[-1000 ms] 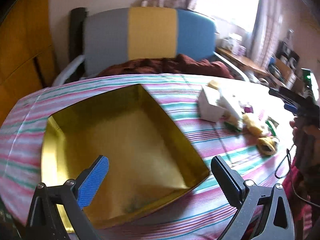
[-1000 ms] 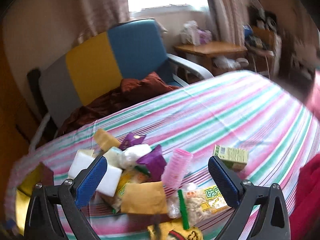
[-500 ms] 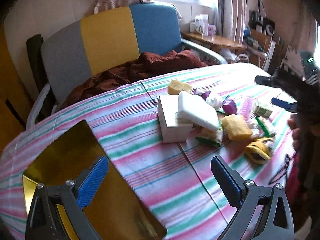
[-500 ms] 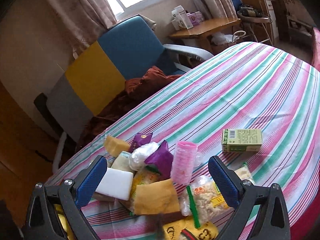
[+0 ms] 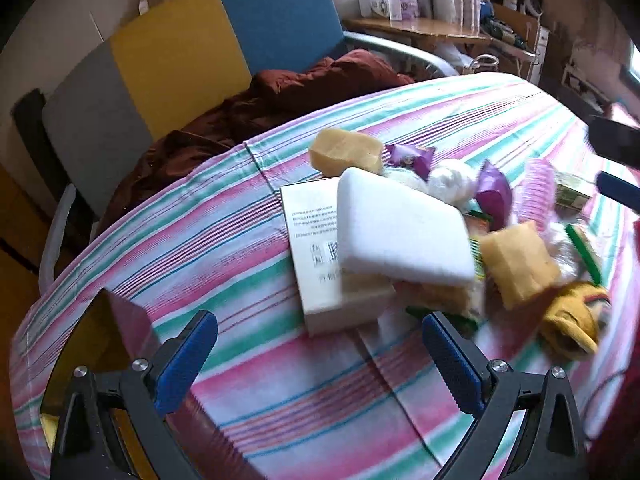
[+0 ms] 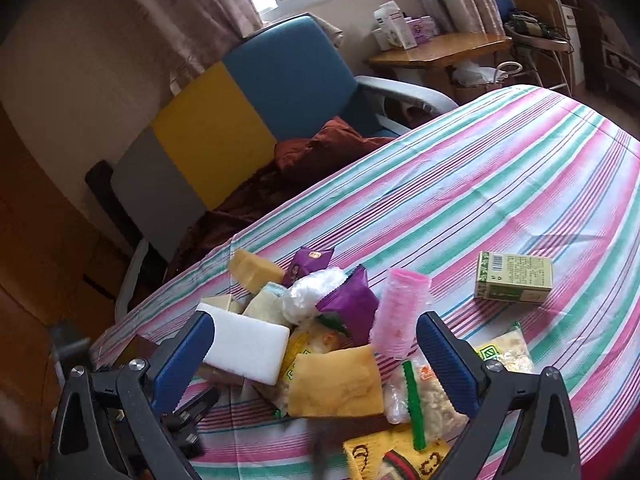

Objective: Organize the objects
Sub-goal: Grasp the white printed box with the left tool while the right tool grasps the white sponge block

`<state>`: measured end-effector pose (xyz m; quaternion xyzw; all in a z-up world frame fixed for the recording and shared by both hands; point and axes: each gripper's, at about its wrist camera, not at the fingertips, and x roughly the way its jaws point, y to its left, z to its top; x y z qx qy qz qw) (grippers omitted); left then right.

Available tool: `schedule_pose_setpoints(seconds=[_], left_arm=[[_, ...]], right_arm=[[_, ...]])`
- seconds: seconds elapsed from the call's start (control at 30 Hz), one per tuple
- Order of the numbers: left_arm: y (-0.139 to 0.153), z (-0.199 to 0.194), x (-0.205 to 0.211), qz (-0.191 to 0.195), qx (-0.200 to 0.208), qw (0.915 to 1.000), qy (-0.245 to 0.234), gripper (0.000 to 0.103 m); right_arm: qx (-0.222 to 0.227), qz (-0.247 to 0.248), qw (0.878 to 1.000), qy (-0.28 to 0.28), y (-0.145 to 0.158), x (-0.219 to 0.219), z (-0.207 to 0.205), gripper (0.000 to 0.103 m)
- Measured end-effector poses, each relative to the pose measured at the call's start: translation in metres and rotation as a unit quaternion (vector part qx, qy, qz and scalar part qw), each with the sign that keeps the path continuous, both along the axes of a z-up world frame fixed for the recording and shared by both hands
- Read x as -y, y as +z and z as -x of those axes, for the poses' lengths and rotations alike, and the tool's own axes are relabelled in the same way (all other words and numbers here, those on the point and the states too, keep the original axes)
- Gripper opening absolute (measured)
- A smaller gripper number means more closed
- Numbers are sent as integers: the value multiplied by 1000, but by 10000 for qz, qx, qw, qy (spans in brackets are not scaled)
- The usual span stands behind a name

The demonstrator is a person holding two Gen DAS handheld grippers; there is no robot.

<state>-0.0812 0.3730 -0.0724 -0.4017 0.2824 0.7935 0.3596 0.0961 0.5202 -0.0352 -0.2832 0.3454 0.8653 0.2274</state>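
Note:
A pile of small items lies on the striped tablecloth [image 5: 200, 248]: a white foam block [image 5: 400, 232] on a white box [image 5: 320, 264], yellow sponges [image 5: 516, 264], purple packets [image 5: 496, 196], a pink ribbed cup [image 6: 400, 312], a snack bag with a green clip [image 6: 424, 392] and a green box [image 6: 514, 278]. The gold tin [image 5: 96, 344] shows only at the lower left of the left wrist view. My left gripper [image 5: 320, 356] is open and empty, just short of the white box. My right gripper [image 6: 316, 360] is open and empty over the pile's near side.
A grey, yellow and blue chair [image 6: 240, 120] with a dark red cloth [image 5: 304, 88] stands behind the table. A wooden side table [image 6: 440, 48] with boxes is at the back right. The right gripper's fingers [image 5: 616, 188] show at the right edge of the left wrist view.
My left gripper has swung right from above the gold tin to the pile, closing on the white box. My right gripper has come slightly nearer the pile.

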Motion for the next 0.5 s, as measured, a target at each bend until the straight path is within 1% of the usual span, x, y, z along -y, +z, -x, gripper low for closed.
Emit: schedule_pose_setpoints(seconds=[0.13, 0.2, 0.27, 0.33, 0.5], left_arm=[[-8, 13, -15, 95, -138, 9999, 14, 101], [-10, 20, -18, 21, -23, 10000, 6, 88], [-14, 28, -19, -44, 247, 9997, 28, 54], [-18, 34, -16, -98, 451, 9989, 51, 51], [-14, 29, -3, -329, 525, 9981, 9, 50]], right_arm=[[31, -21, 9999, 97, -1, 2, 3, 103], [50, -31, 9999, 142, -1, 4, 5, 103], [81, -54, 9998, 174, -1, 5, 7, 103], [111, -73, 9997, 228, -2, 7, 9, 103], [279, -292, 9982, 433, -2, 16, 17, 103]])
